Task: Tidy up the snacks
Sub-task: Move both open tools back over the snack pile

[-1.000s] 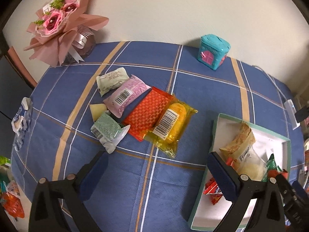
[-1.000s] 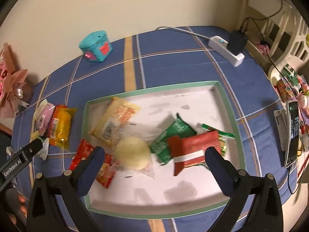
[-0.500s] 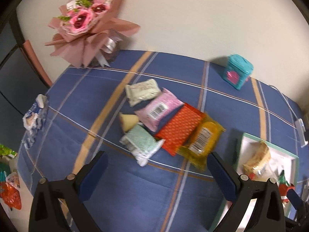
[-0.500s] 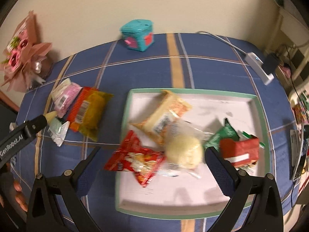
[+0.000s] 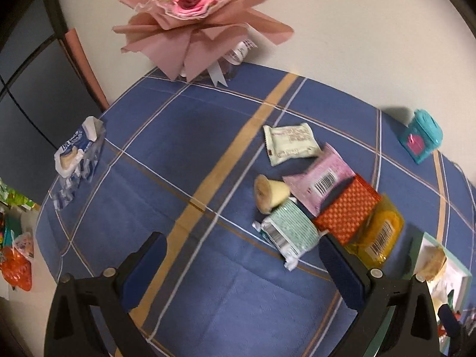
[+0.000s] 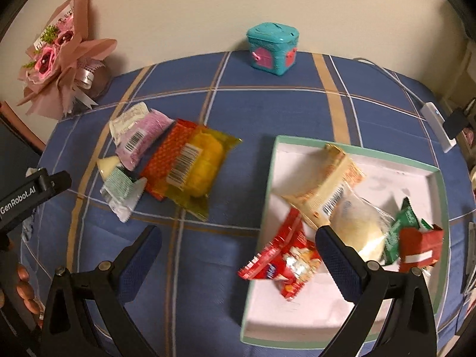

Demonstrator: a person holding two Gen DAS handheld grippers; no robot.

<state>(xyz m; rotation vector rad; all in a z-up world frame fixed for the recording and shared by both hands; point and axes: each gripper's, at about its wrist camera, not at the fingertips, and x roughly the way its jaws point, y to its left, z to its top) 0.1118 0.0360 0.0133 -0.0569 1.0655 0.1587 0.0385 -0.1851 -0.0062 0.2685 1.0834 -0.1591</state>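
Several snack packets lie in a cluster on the blue checked tablecloth: a cream packet, a pink one, an orange-red one, a yellow one, a pale green one and a small cone. The yellow packet also shows in the right wrist view. A white tray with a green rim holds several snacks, among them a red bag hanging over its left rim. My left gripper is open and empty, above the cloth left of the cluster. My right gripper is open and empty, between cluster and tray.
A pink flower bouquet stands at the back left. A teal toy box stands at the back by the wall. A blue-white wrapper lies at the table's left edge. A white power strip lies at the right.
Both grippers have swung to the left. The snack cluster has shifted right in the left view, and the tray has shifted right in the right view. Both stayed open.
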